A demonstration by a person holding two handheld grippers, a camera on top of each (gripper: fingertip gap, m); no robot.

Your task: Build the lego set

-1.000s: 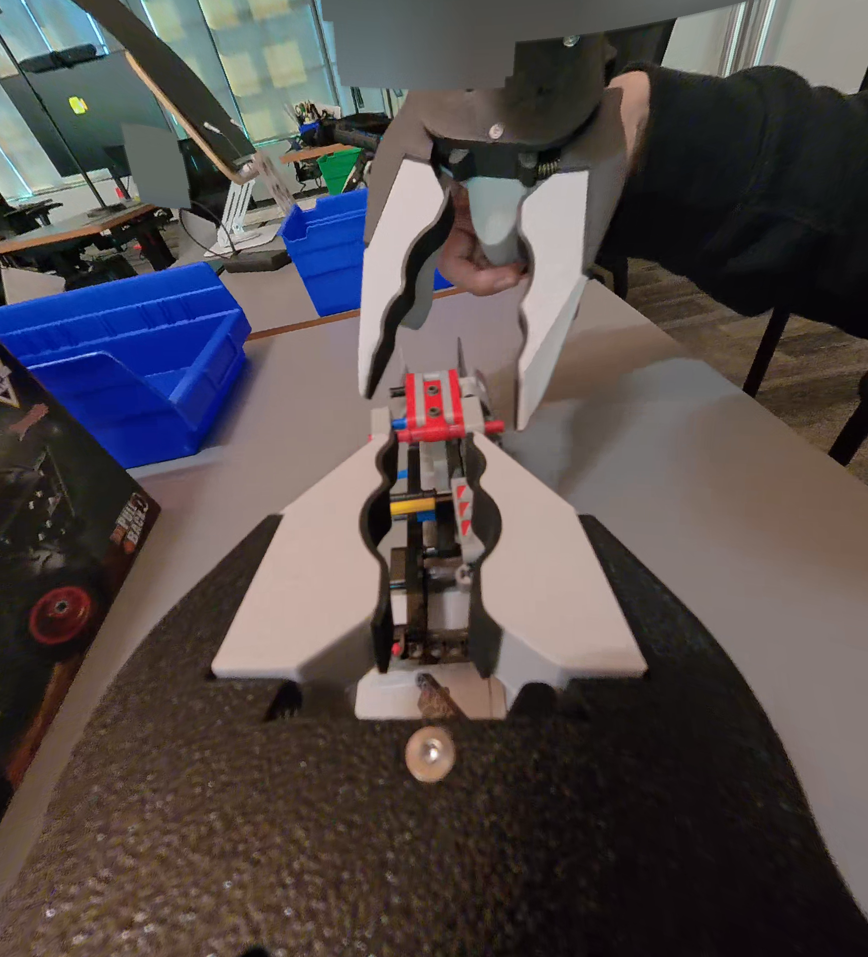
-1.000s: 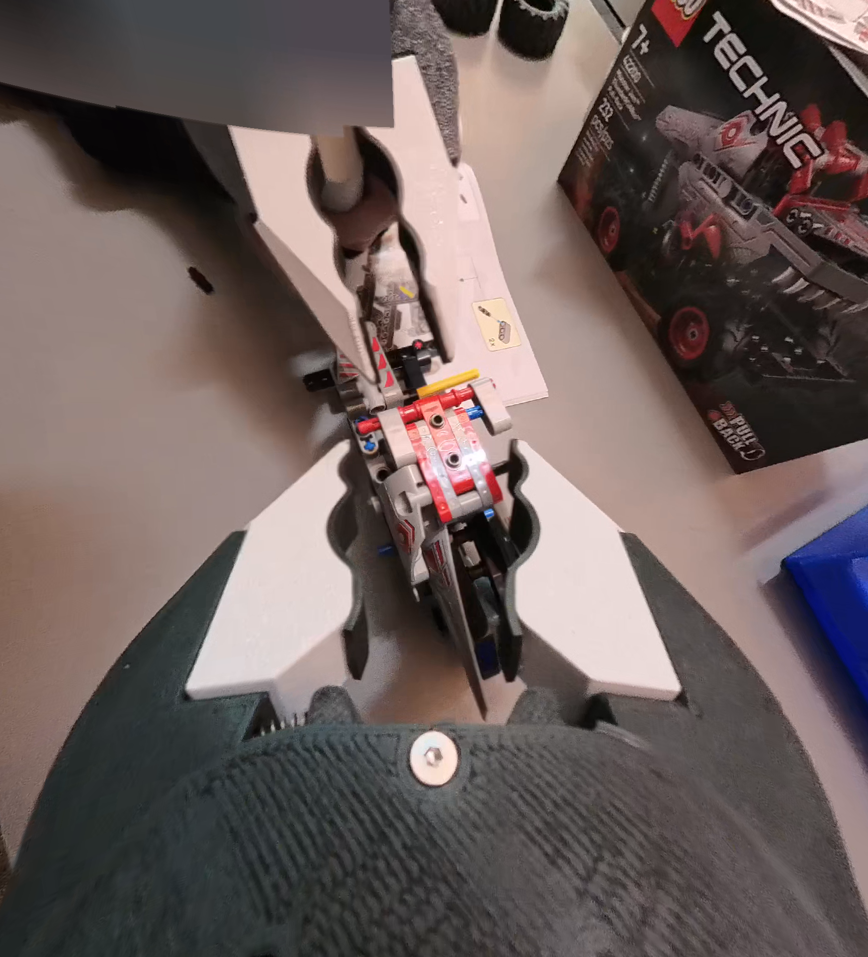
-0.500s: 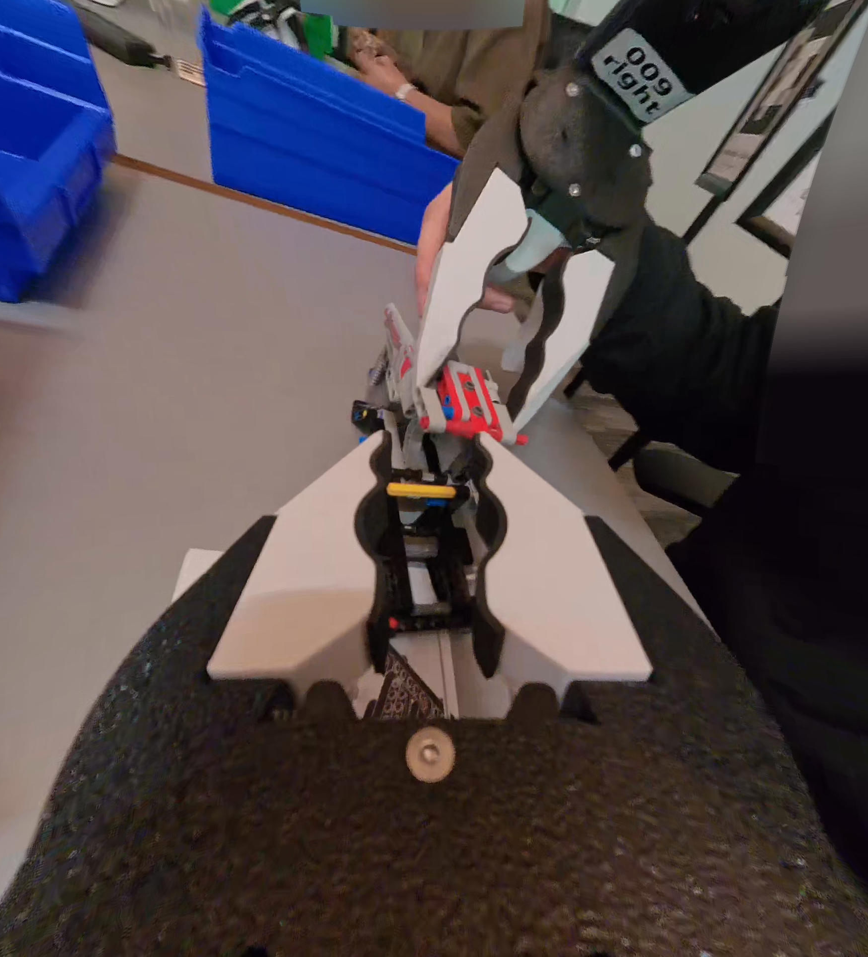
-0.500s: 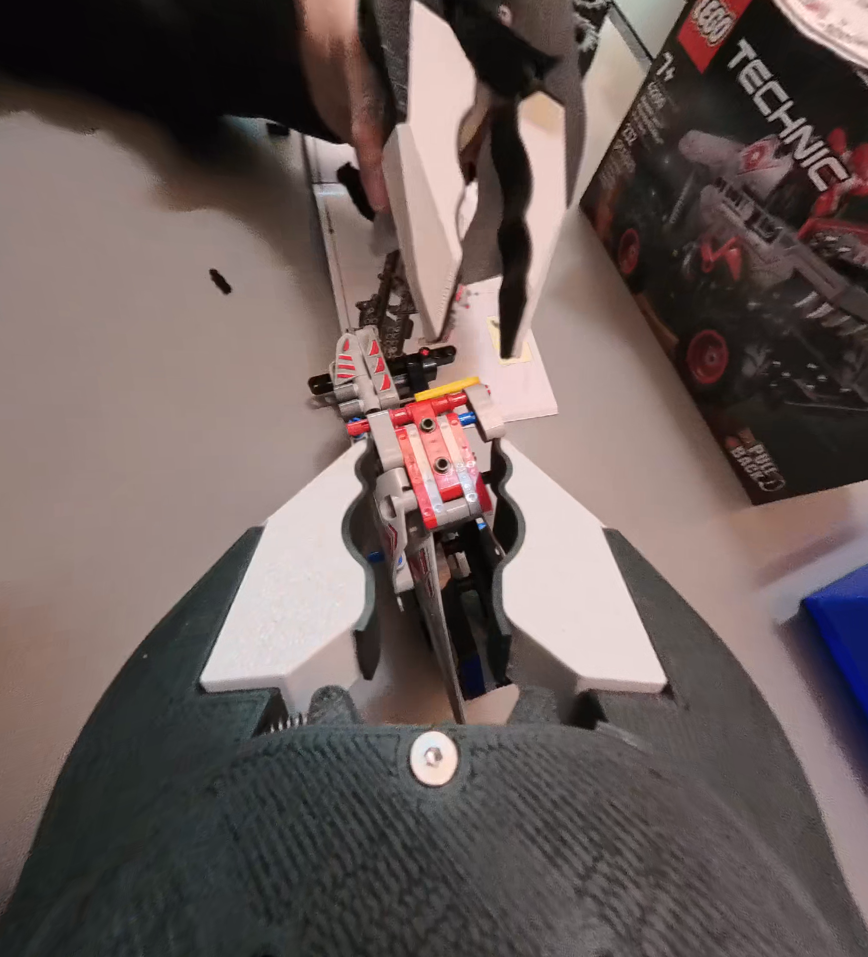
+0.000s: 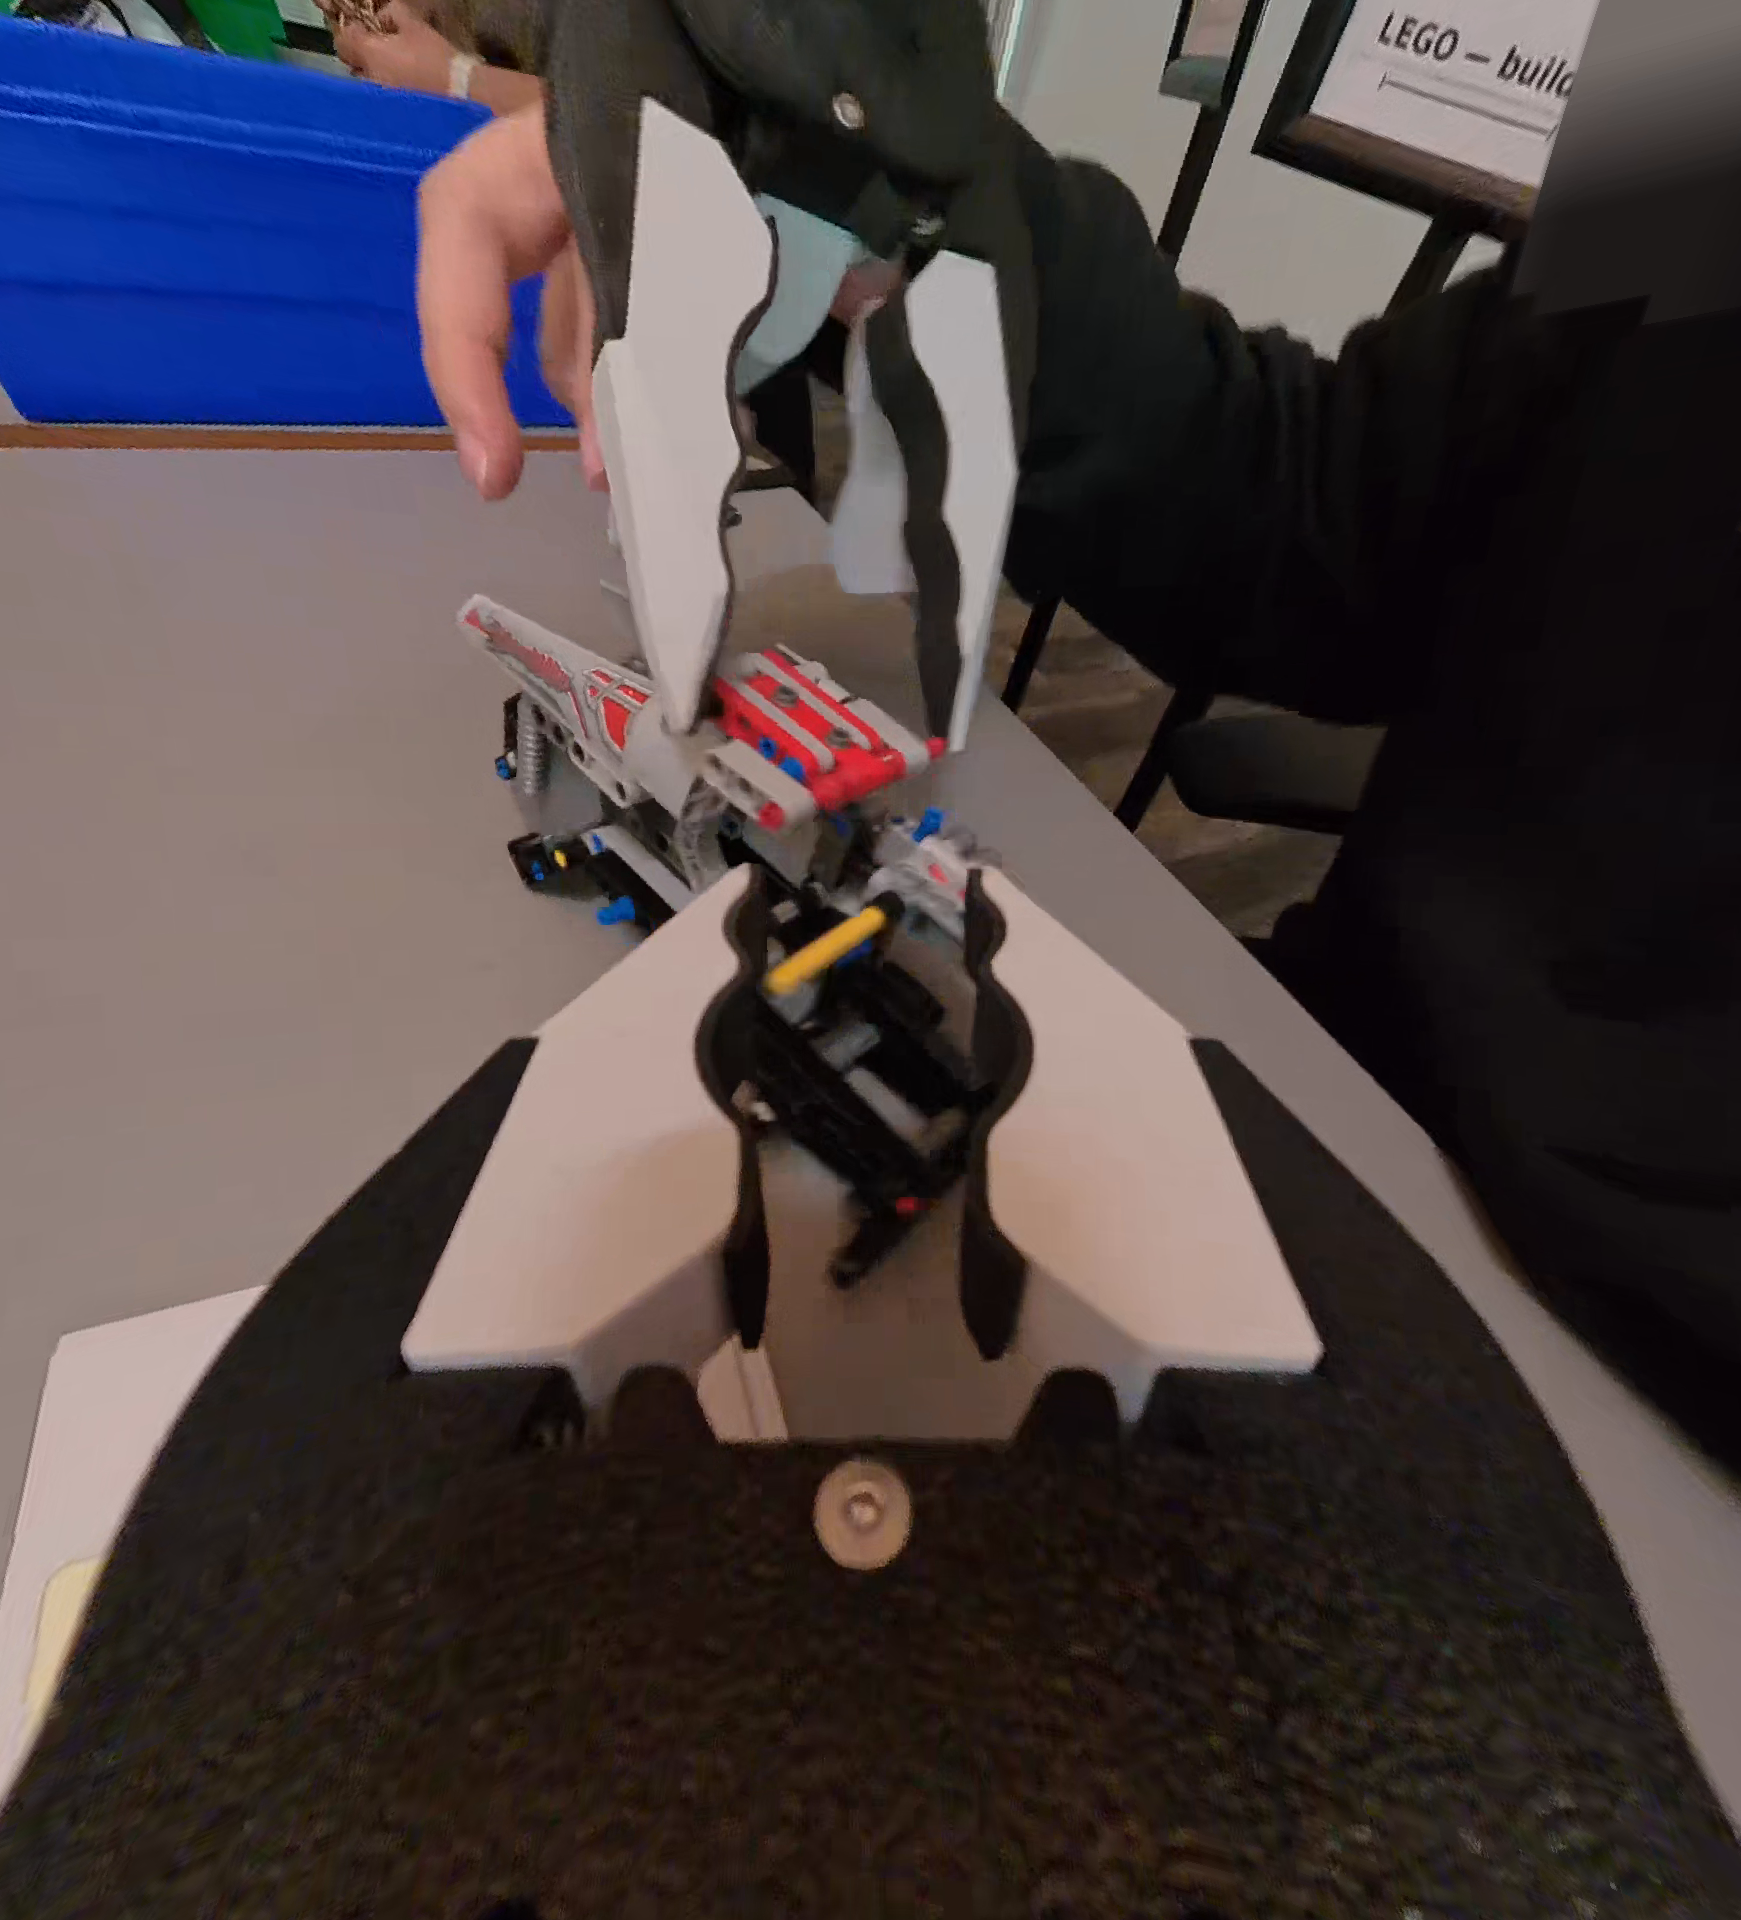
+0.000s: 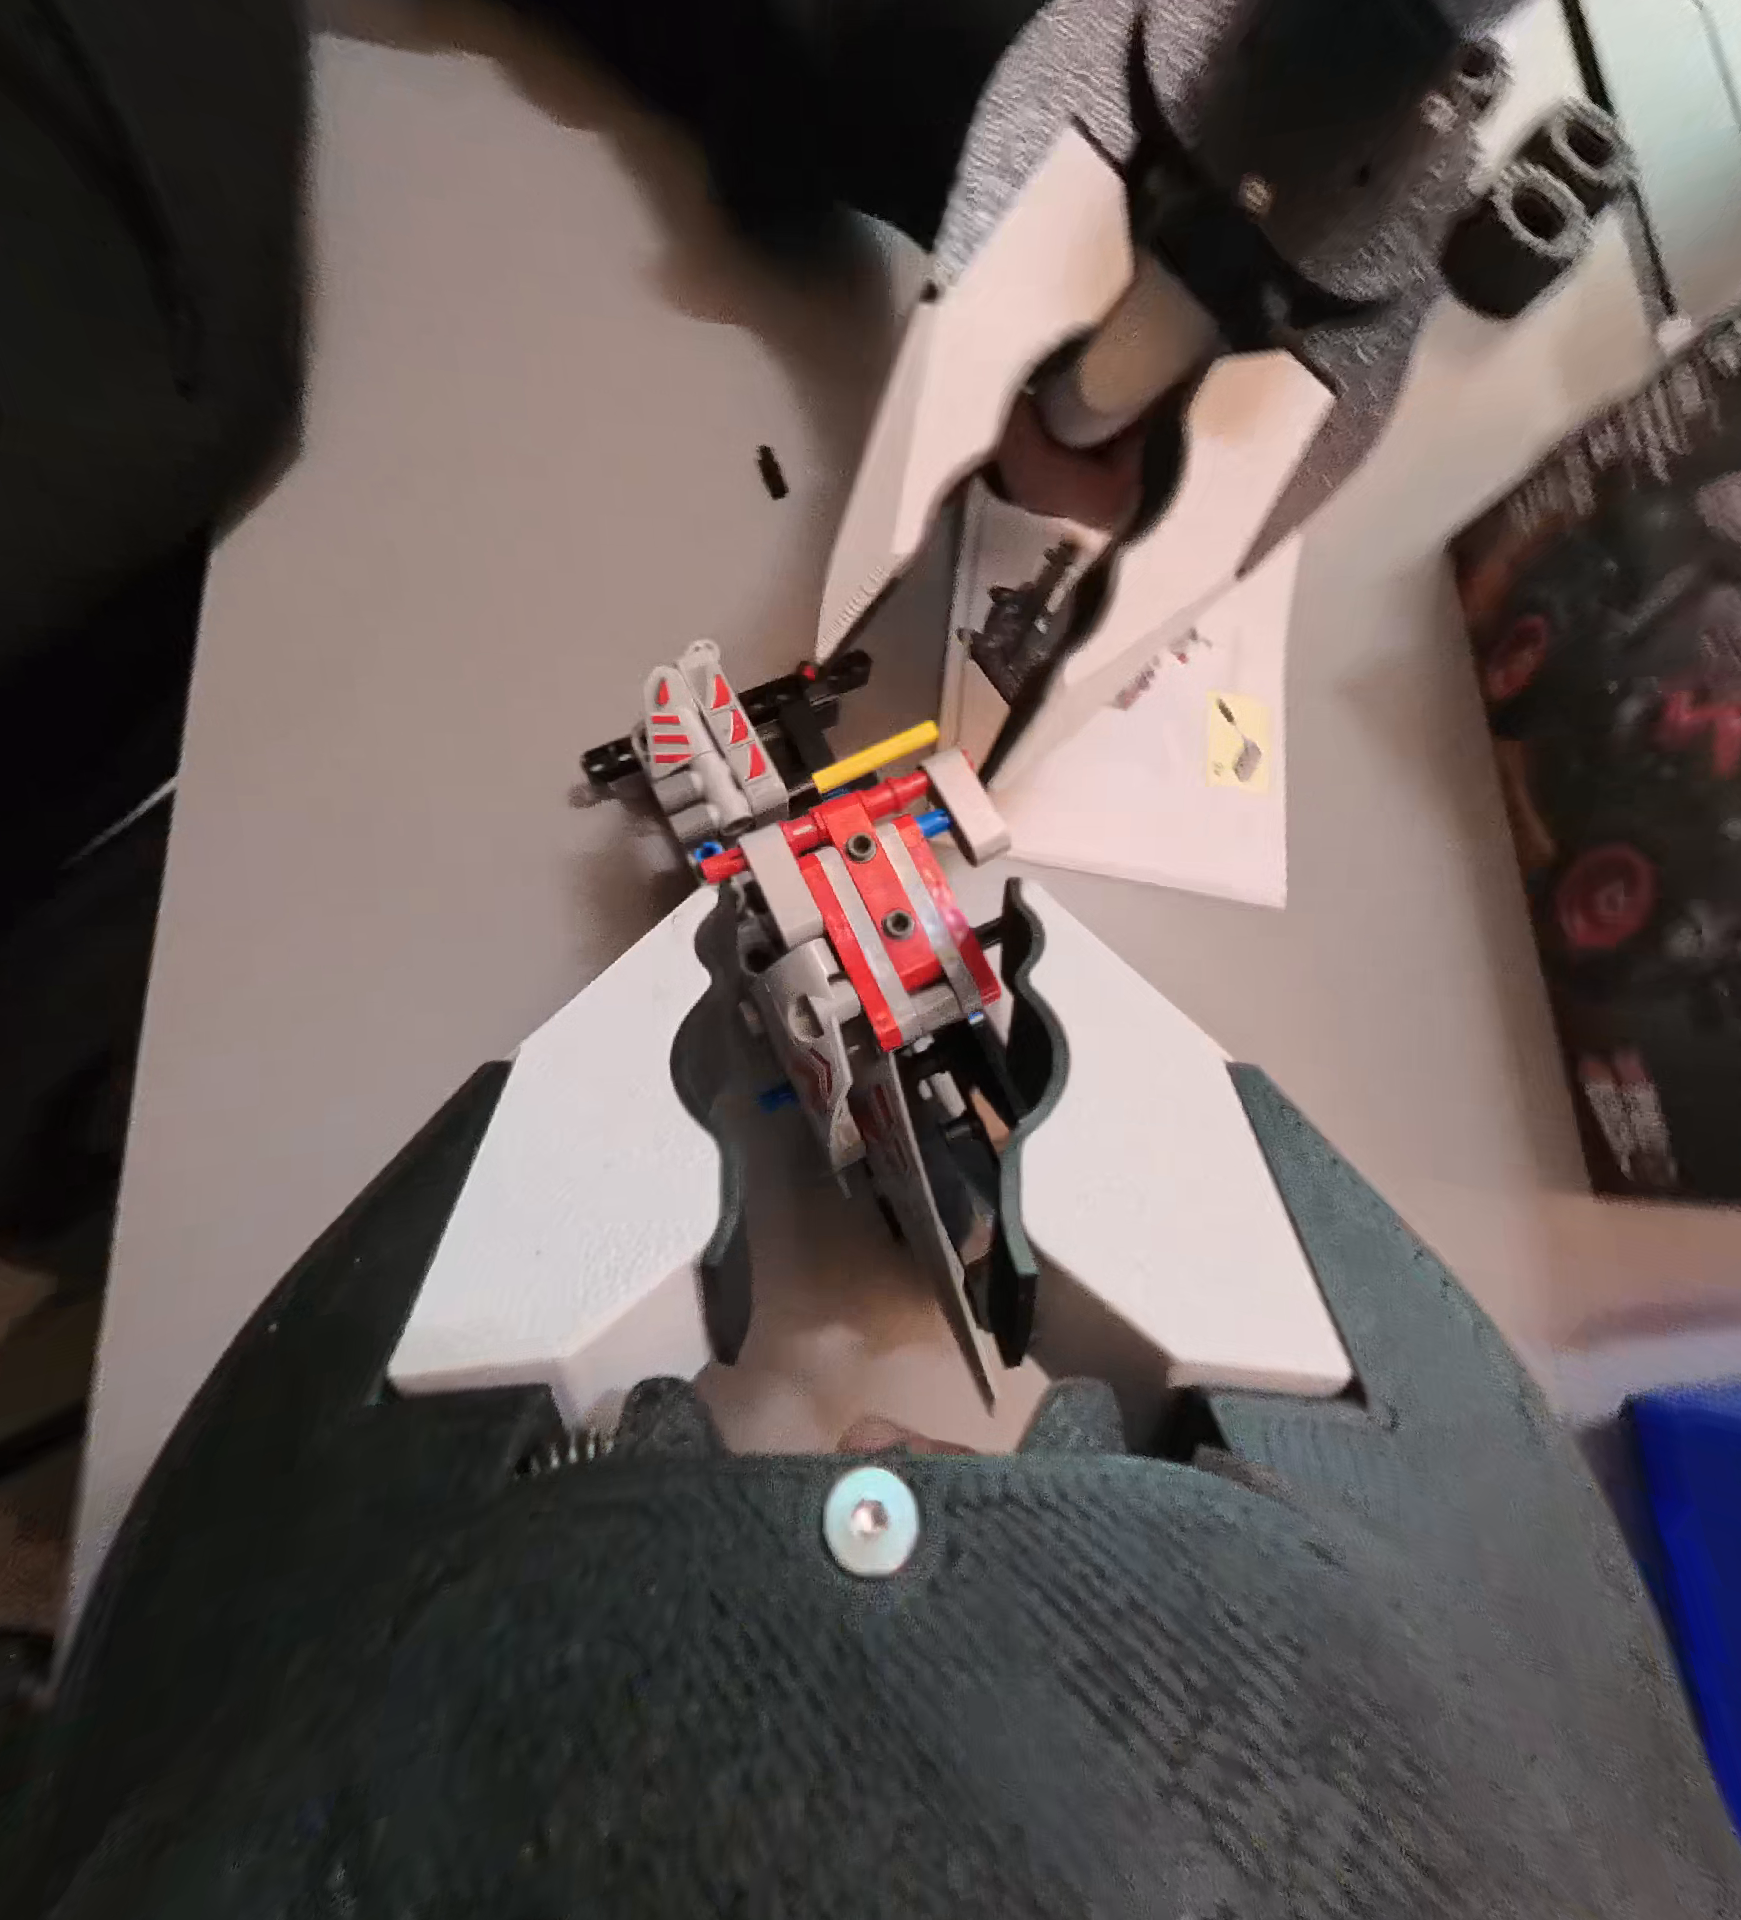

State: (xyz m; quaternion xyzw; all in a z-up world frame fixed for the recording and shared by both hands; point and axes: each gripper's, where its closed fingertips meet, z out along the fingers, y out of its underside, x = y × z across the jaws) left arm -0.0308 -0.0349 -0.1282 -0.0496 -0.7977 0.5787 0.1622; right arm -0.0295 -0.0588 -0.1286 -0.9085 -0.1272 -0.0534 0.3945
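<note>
In the left wrist view, the black rear frame of the lego model is being framed by the spread fingers of the left gripper; whether the pads are touching it cannot be told. The model is resting on the grey table, with a yellow axle showing between the fingertips. Its red hood is being straddled from above by the right gripper, held by a hand. A blue bin is being seen behind.

In the right wrist view, the model's red-and-grey body is being pinched between the right gripper's pads. The left gripper is being held apart over the instruction sheet, beside the set's box.
</note>
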